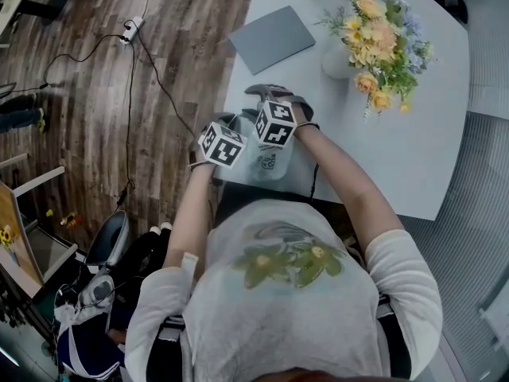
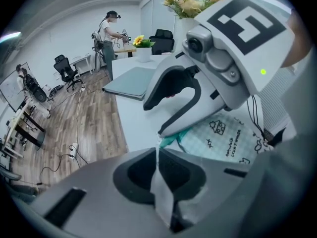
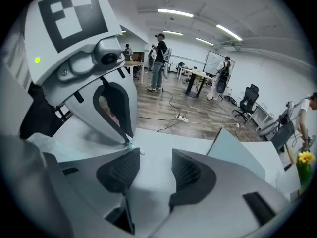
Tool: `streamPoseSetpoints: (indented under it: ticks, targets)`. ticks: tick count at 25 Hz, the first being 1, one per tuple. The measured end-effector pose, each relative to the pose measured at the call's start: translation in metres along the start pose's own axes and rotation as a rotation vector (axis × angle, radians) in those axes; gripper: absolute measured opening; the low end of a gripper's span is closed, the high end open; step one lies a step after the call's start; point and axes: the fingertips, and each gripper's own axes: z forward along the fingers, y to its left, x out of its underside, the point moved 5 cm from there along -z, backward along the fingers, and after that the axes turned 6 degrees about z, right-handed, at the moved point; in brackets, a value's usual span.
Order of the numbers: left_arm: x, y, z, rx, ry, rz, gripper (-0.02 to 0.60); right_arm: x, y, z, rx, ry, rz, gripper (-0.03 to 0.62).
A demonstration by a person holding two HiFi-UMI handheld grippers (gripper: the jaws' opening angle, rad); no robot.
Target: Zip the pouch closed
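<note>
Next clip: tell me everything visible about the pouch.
The pouch lies on the white table near its front edge. Soft-looking, pale checked material with small black doodles and print, and a teal zip edge. The left gripper is shut on a thin pale corner of it; the open right gripper sits by the zip's end, gripping nothing.

Open office: desks (image 3: pixel 197 76), swivel chairs (image 3: pixel 247 101), whiteboard (image 3: pixel 214 61), ceiling strip lights (image 3: pixel 176 13), wood-look floor (image 3: pixel 163 108).

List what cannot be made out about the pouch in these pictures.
- Head view: the left tool, the right tool and their cubes cover most of the pouch; its zip is hidden.
- Left gripper view: the right tool's tip covers the pouch's corner; no slider can be found.
- Right gripper view: the left tool hides most of the pouch.
</note>
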Motion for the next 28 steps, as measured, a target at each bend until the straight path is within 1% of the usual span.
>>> streamPoseSetpoints:
  ticks: [5,10,13,17,19,21,25,28]
  targets:
    - [-0.001,0.002,0.001,-0.005,-0.008,0.016,0.021,0.001,0.006,0.006,-0.030,0.052,-0.186,0.178]
    - [-0.001,0.004,0.001,0.002,-0.014,0.045,0.021,0.000,0.019,0.007,-0.076,0.069,-0.386,0.127]
    - [-0.001,0.004,0.001,0.005,-0.009,0.060,0.021,0.000,0.024,0.008,-0.102,0.087,-0.455,0.106]
    - [-0.001,0.005,0.003,-0.002,0.007,0.085,0.021,-0.003,0.025,0.008,-0.098,0.096,-0.532,0.069]
    - [-0.002,0.005,0.004,-0.001,0.011,0.086,0.021,-0.001,0.027,0.009,-0.104,0.103,-0.556,0.049]
    - [-0.001,0.005,0.004,0.004,0.008,0.066,0.021,0.000,0.028,0.009,-0.116,0.108,-0.553,0.029]
    - [-0.001,0.008,0.005,0.026,-0.007,-0.031,0.021,0.002,0.027,0.010,-0.141,0.112,-0.486,0.021]
    - [-0.001,0.011,0.005,0.047,-0.013,-0.106,0.021,0.001,0.025,0.010,-0.143,0.114,-0.428,0.020]
